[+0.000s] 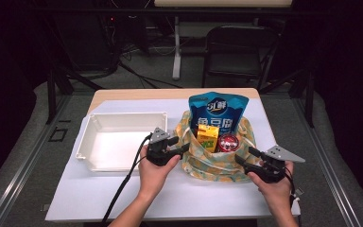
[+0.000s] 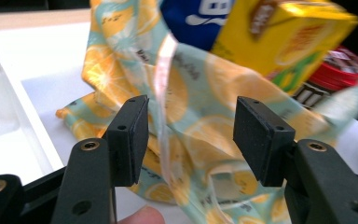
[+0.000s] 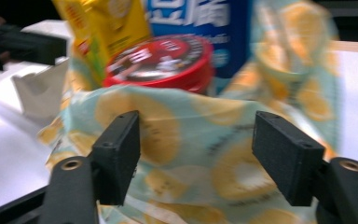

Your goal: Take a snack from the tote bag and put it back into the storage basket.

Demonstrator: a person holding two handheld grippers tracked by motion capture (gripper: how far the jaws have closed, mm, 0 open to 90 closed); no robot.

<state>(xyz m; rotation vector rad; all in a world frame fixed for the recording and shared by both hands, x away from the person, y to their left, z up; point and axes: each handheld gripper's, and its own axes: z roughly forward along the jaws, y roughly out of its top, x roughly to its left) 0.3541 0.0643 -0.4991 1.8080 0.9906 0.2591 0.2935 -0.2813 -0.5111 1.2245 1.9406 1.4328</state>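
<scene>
High view: fruit-print bag (image 1: pixel 217 158) on the counter (image 1: pixel 123 194), holding blue pouch (image 1: pixel 217 113), yellow carton (image 1: pixel 208 137) and red tin (image 1: pixel 228 142); left tongs (image 1: pixel 182 144) and right tongs (image 1: pixel 246 156), both apart, flank its rim; white tray (image 1: pixel 118 139) lies left

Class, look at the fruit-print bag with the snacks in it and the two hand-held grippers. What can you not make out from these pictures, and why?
- Blue pouch: its lower part is hidden by the fruit-print bag and the yellow carton in the high view.
- Red tin: its lettering is blurred in the right gripper view.
- Yellow carton: its print is blurred in the left gripper view.
- White tray: cut off by the left edge in the left gripper view.
</scene>
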